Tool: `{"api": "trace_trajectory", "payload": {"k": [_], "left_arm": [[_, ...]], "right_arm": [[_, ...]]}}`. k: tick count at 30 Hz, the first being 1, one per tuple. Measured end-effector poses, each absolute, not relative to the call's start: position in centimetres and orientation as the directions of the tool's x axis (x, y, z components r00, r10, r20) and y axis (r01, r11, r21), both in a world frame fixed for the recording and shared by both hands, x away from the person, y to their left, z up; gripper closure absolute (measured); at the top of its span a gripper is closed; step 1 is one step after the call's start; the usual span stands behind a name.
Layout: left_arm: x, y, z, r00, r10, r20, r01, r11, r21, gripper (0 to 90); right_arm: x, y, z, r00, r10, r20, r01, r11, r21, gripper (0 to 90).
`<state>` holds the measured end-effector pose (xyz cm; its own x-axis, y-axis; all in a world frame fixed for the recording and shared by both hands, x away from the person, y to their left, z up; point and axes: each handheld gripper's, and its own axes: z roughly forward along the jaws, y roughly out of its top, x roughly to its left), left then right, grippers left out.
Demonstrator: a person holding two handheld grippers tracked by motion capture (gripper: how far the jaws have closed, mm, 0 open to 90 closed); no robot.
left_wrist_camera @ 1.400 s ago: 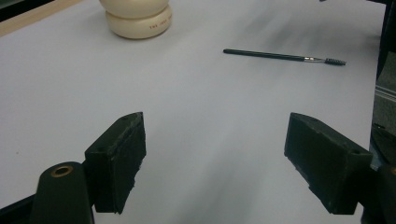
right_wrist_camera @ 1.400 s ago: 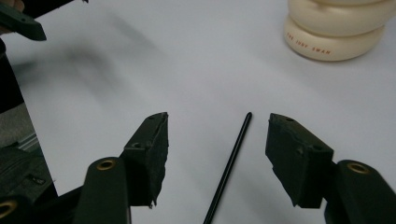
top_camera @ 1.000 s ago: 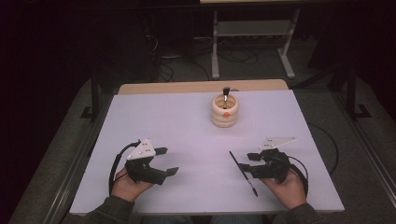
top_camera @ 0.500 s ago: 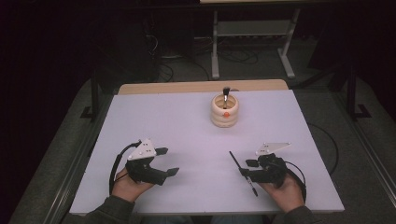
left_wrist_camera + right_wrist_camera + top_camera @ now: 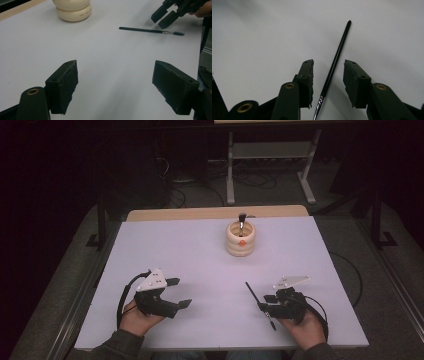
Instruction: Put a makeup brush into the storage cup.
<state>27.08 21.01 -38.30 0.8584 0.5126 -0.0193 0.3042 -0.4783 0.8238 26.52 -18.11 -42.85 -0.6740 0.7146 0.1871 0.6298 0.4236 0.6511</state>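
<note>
A thin black brush (image 5: 259,303) (image 5: 335,58) (image 5: 150,30) lies flat on the white table near the front right, bristle end toward the person. My right gripper (image 5: 265,303) (image 5: 329,68) is lowered over it, one jaw on each side of the handle. Those jaws have just been closing, with a gap still left on both sides of the handle, so the pads are not pressing. My left gripper (image 5: 178,292) (image 5: 117,82) rests at the front left, wide open with nothing between its jaws. A cream ribbed holder (image 5: 240,239) (image 5: 72,10) at the back centre holds another brush (image 5: 241,217).
The white table top (image 5: 190,250) ends in a wooden strip (image 5: 200,213) at the far side. Behind it stands a metal frame (image 5: 270,165) on a dark floor with cables. A cable (image 5: 350,270) loops off the table's right edge.
The right gripper has sunk slightly toward the brush and its jaws have narrowed around the handle. The left gripper and the holder have not moved.
</note>
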Motion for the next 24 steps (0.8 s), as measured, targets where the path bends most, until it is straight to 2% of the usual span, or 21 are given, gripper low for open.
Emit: {"api": "trace_trajectory", "payload": {"k": [24], "left_arm": [[27.2, 20.9, -38.3, 0.861, 0.507, -0.023, 0.305, -0.481, 0.822, 20.2]], "right_arm": [[26.1, -17.4, -44.0, -0.669, 0.728, 0.149, 0.642, 0.465, 0.61, 69.4]]}}
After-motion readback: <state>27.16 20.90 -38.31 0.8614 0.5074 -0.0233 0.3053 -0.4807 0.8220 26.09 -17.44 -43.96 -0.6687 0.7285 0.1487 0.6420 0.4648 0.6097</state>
